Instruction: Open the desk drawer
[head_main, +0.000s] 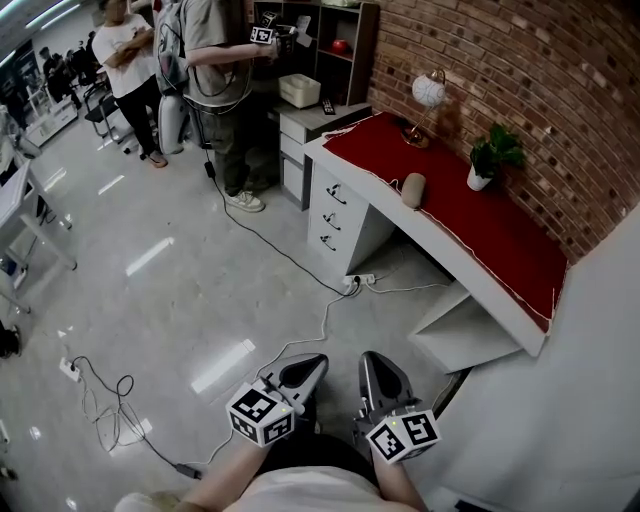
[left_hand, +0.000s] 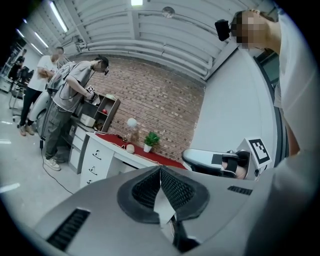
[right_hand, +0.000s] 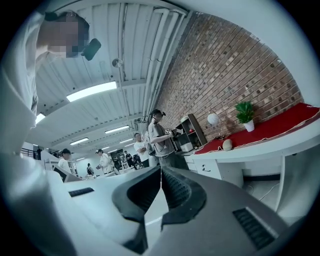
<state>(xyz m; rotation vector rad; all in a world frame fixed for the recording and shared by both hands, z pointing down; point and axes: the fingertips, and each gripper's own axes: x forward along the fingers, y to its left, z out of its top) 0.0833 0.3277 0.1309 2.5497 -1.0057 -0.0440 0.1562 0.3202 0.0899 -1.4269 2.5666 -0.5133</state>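
The white desk with a red top stands by the brick wall, its three shut drawers stacked at its left end, each with a dark handle. The drawers also show in the left gripper view and the right gripper view. Both grippers hang low near my body, far from the desk. My left gripper is shut on nothing, its jaws pressed together. Beside it, my right gripper is likewise shut and holds nothing.
On the desk stand a globe lamp, a potted plant and a small beige speaker. A power strip and cables lie on the floor before the drawers. People stand by a shelf unit at the back.
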